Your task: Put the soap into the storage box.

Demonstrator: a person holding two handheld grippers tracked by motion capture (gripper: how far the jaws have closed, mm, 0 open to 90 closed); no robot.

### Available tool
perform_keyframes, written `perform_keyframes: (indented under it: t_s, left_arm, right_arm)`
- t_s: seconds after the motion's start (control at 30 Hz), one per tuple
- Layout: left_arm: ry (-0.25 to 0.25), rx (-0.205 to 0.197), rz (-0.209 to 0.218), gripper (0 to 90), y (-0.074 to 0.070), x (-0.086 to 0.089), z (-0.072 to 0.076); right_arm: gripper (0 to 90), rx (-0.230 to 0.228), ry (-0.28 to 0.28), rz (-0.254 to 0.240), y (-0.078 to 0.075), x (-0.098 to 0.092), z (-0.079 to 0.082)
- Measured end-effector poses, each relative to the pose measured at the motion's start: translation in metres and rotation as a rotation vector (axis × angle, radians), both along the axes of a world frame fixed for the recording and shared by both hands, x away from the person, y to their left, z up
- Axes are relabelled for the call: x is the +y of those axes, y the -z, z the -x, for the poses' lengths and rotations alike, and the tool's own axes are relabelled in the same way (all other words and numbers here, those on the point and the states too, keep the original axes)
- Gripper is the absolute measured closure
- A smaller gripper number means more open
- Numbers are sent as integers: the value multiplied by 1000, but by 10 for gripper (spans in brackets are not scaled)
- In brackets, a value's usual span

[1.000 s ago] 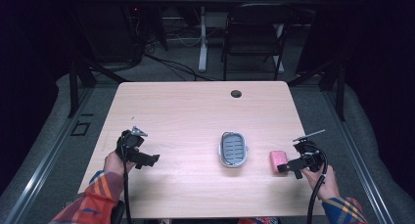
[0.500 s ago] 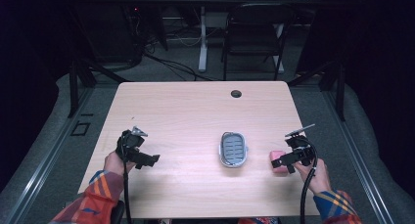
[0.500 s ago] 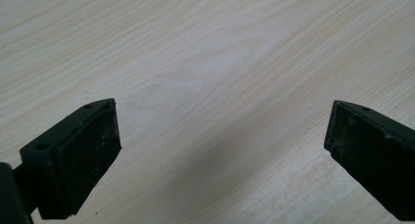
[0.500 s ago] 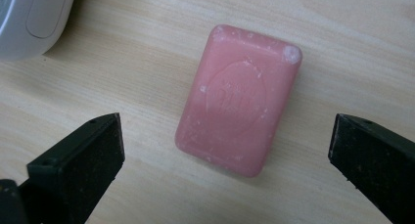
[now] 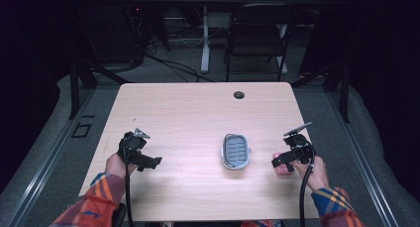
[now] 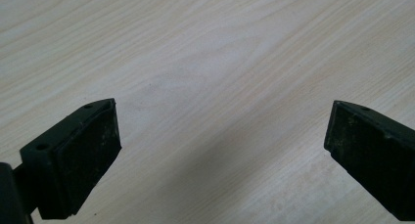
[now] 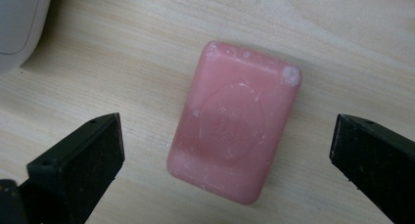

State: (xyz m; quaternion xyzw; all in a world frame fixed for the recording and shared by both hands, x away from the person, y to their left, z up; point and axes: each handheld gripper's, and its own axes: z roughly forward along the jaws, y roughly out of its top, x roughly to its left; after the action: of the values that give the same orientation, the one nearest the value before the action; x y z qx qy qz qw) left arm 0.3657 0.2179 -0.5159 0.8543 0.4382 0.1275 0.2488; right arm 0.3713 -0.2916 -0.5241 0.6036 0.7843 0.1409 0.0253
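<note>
The right hand-held gripper (image 7: 227, 150) hangs over the pink soap bar (image 7: 234, 121) with its jaws spread wide, one on each side of the bar and clear of it, which looks like lining up for a grab. The soap lies flat near the desk's (image 5: 198, 113) right edge, just beside the grey soap dish (image 5: 236, 150) (probably its destination). The left hand-held gripper (image 6: 222, 150) rests wide open over bare wood near the left edge, holding nothing.

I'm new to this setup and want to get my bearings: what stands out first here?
A pink soap bar lies flat on the light wooden table, framed between the open jaws of the right gripper. Left of it sits a grey, slotted soap dish. The left gripper is open over bare wood.
</note>
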Motion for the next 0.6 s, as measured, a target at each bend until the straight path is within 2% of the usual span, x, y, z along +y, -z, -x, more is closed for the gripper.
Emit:
perform_keyframes:
  t_s: [0.13,0.2,0.23,0.3,0.33,0.6]
  left_arm:
    - [0,0,1,2,0,0,0]
    - [-1,-2,1,2,0,0,0]
    - [0,-1,1,2,0,0,0]
    - [1,-2,1,2,0,0,0]
    - [1,-1,1,2,0,0,0]
    - [5,0,-2,3,0,0,0]
  right_arm:
    - [3,14,0,12,3,2,-3]
    - [29,23,2,19,5,3,-5]
    - [68,27,6,39,7,4,-7]
    - [74,17,17,25,9,5,-8]
    - [90,28,8,44,8,5,-10]
    - [184,53,25,53,14,8,-15]
